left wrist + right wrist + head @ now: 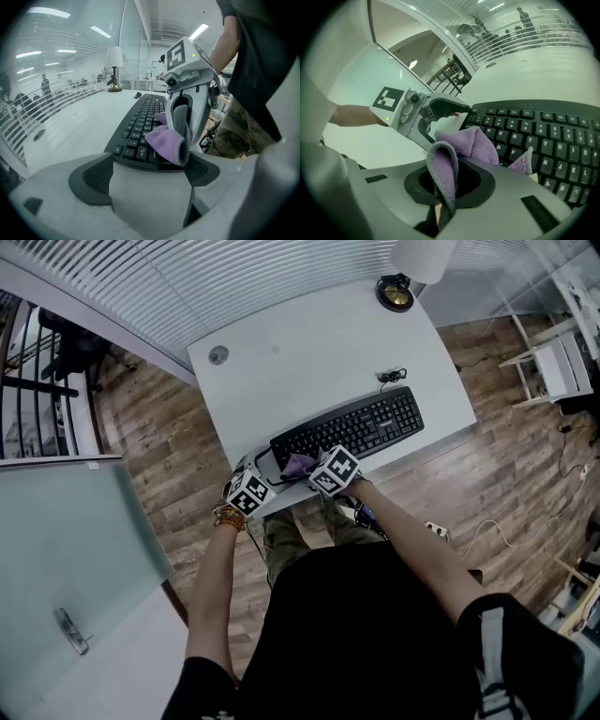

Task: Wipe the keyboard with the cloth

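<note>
A black keyboard (361, 425) lies near the front edge of the white desk (309, 343). My right gripper (316, 469) is shut on a purple cloth (298, 465) and presses it onto the keys at the keyboard's left end. In the right gripper view the cloth (461, 145) bulges out of the jaws over the keys (543, 136). My left gripper (260, 474) stands open at the keyboard's left end, its jaws wide apart on either side of that end (136, 145). Seen from the left gripper view, the right gripper (182, 136) stands upright on the keys with the cloth (164, 140).
A desk lamp (397, 289) stands at the far right corner, a round cable hole (218, 354) at the far left, and a coiled cable (392, 377) behind the keyboard. A power strip (437, 531) lies on the wooden floor. A glass partition (66, 531) is at my left.
</note>
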Available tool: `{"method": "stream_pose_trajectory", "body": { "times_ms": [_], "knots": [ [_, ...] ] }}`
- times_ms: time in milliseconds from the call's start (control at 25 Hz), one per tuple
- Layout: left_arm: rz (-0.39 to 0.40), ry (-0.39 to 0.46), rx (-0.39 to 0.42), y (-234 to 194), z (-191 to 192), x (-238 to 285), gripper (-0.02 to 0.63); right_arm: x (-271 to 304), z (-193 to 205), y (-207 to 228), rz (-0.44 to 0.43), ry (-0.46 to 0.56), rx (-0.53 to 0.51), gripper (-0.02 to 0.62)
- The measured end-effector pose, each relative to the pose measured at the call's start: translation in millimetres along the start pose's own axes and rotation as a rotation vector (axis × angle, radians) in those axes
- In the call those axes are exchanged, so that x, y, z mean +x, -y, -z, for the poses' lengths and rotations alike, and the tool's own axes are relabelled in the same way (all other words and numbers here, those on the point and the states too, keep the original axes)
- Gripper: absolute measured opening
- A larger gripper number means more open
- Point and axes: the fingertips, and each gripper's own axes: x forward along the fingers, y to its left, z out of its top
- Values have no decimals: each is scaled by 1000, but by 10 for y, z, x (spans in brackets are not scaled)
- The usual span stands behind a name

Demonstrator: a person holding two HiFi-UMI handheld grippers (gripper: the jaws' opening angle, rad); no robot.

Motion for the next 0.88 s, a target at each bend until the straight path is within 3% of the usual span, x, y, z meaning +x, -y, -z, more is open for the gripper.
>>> {"method": "stream_pose_trajectory", "body": {
  "times_ms": [200,280,440,560,680,880],
  "knots": [
    [4,2,0,-12,28,-16,456,80,-39,-39,-10,-9,16,35],
    [-3,4,-2,-6,27,-20,456,48,-41,-63,-54,15,37,35],
    [0,-1,-30,18,-1,-41,453,-302,-223,-283,-263,176,108,38],
    [24,30,-91,82,-122,-127,453,-777,-478,-351,-336,349,116,38],
    [-35,113,-118,106,-417,-304,453,-1330,-739,-348,-309,513,61,38],
    [-226,319,-135,-61,-1114,-733,453,-2044,-1140,-484,-181,683,-134,38]
  ]
}}
